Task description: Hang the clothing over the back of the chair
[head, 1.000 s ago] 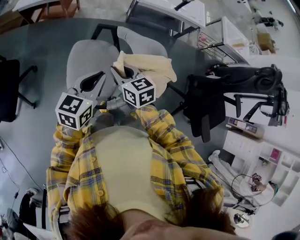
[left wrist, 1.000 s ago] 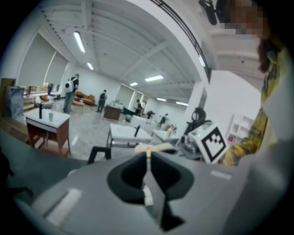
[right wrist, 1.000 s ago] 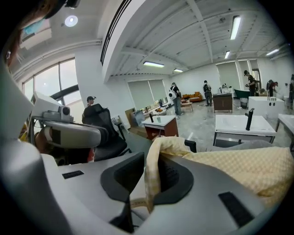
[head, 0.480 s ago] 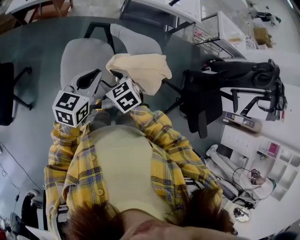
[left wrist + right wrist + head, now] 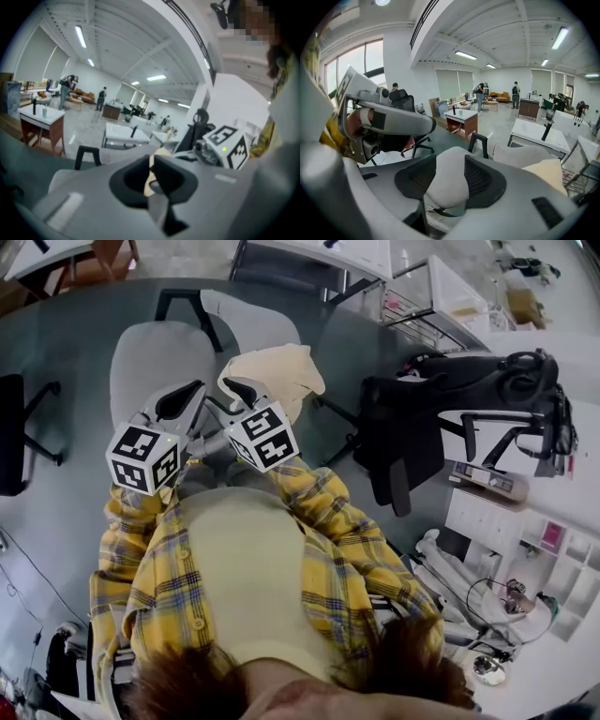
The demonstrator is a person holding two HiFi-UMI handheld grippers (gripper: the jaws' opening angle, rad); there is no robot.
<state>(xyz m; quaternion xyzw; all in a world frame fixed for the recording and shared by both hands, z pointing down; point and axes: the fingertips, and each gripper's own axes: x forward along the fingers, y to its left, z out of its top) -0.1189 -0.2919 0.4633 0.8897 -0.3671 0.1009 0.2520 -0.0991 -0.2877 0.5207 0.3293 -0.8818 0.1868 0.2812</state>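
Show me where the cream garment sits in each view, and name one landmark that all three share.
Head view: the cream garment is at upper centre, on the grey chair.
Left gripper view: only a sliver shows at centre, just above the jaws.
Right gripper view: it is at lower right, right of the jaws.
Shared landmark: the chair's black armrest.

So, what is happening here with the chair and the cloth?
A person holds a hand-held gripper in each hand above a grey chair. The cream clothing seems to lie draped over the chair's back, and neither gripper grips it. The right hand-held gripper is close beside the cloth, jaws apart, with only the seat showing between them. The left hand-held gripper is shut and holds nothing.
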